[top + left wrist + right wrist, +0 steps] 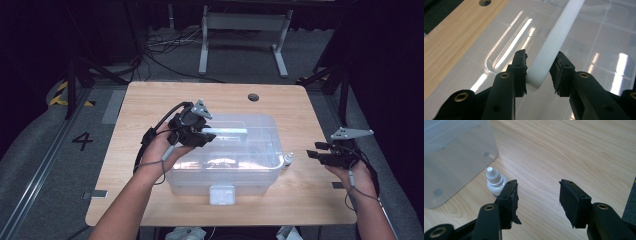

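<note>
A clear plastic storage box [225, 170] stands in the middle of the wooden table [150, 100]. Its clear lid [506, 32] carries a long white handle [227, 131]. My left gripper [207, 135] is open, its jaws on either side of the near end of this handle [554, 42]; the left pad [520, 67] touches it and the right pad stands slightly off. A small white dropper bottle [288, 160] stands upright by the box's right corner. My right gripper [312, 154] hovers open to the right of it, with the bottle [494, 181] just beyond its left jaw.
A white latch [222, 195] sits at the box's front wall. A round hole [253, 97] is in the table's far edge. The box wall [451, 157] rises left of the bottle. Bare wood [564, 150] lies right of the box. Cables and a white frame [245, 22] are on the floor behind.
</note>
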Demonstrator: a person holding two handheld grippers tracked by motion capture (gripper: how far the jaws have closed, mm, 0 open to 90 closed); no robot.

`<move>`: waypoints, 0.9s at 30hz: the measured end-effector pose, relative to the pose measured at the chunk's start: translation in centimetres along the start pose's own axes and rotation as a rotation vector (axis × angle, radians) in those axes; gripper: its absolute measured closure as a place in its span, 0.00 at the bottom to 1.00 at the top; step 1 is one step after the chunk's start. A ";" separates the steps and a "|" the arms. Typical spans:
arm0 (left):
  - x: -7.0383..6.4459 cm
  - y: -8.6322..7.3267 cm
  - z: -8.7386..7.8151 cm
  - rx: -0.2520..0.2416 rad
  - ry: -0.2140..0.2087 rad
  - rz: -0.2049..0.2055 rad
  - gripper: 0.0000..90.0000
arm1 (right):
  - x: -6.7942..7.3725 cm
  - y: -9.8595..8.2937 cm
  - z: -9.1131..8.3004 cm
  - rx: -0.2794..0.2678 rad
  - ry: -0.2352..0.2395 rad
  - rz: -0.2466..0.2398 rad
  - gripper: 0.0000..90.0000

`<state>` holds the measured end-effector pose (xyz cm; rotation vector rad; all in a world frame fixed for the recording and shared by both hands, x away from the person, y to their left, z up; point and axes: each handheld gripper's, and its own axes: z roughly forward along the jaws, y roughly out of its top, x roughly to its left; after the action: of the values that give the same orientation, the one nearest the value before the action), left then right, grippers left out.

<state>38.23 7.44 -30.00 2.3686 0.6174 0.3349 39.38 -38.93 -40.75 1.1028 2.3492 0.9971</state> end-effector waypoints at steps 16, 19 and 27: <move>1.7 1.4 -0.3 0.020 -0.019 -0.001 0.77 | 3.0 1.7 -1.9 -0.092 0.117 -0.093 0.75; 2.1 1.6 -0.3 0.023 -0.030 -0.004 0.77 | 3.5 1.9 -2.0 -0.106 0.140 -0.106 0.80; 3.1 2.4 -0.5 0.035 -0.048 0.002 0.78 | 5.0 2.0 -1.7 -0.149 0.244 -0.145 0.97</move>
<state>41.48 7.70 -27.84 2.4036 0.6031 0.2694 36.33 -34.94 -38.26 0.7811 2.4519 1.2904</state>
